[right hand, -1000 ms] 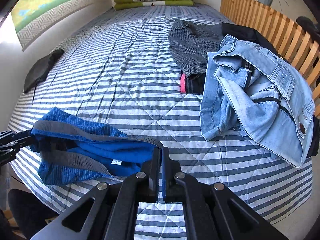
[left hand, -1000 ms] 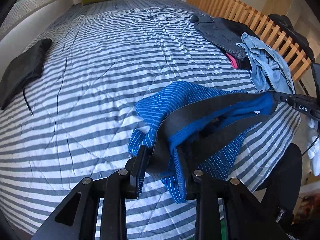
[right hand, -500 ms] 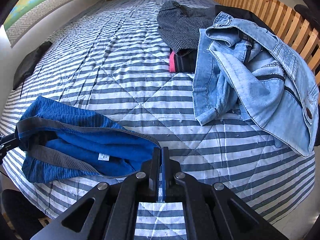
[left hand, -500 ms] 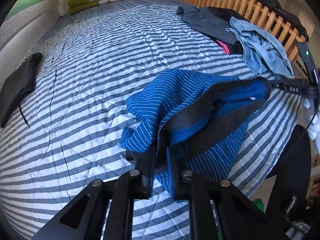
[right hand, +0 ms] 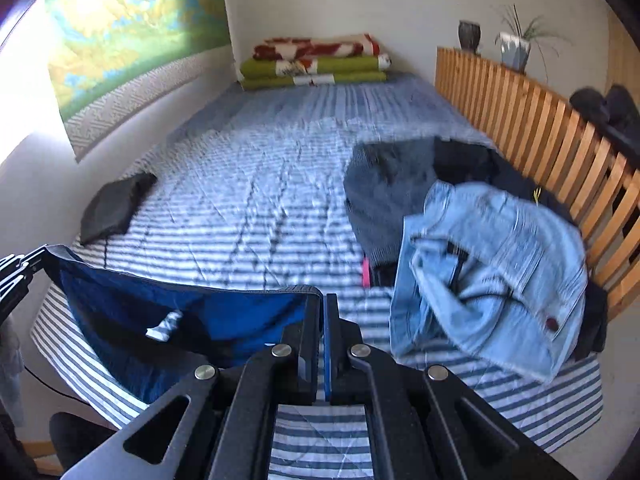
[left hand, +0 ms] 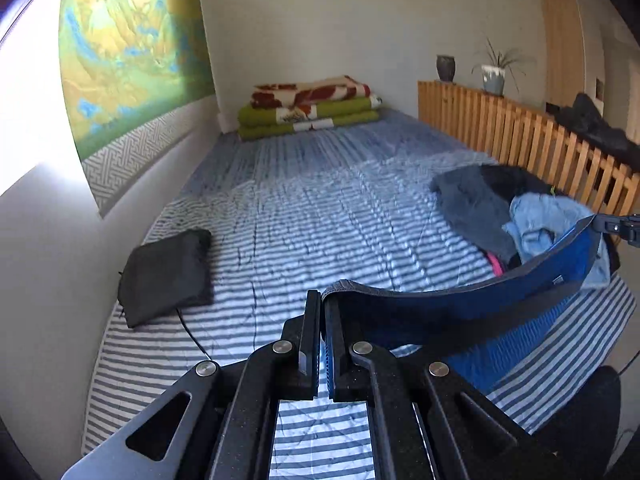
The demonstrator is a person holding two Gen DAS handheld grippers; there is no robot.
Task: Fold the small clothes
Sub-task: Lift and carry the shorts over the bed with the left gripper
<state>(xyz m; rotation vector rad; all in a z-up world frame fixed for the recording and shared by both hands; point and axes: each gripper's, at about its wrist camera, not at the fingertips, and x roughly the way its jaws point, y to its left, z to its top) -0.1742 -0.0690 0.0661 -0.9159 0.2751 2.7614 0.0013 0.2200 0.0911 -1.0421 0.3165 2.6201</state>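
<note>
Blue ribbed shorts (left hand: 500,312) hang stretched by their grey waistband, each hand-held gripper (left hand: 322,308) (right hand: 322,304) clamped tight on it

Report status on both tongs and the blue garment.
Left tongs and right tongs both shut on blue garment's waistband, garment stretched between them above striped bed. Denim pile at right, clear of it.

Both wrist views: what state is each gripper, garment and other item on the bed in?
Left gripper: shut on blue underwear waistband.
Right gripper: shut on it too.
Blue underwear: stretched between grippers.
Jeans: crumpled.
Grey jacket: heaped.
Blankets: folded, stacked.
Black pouch: lying flat.
</note>
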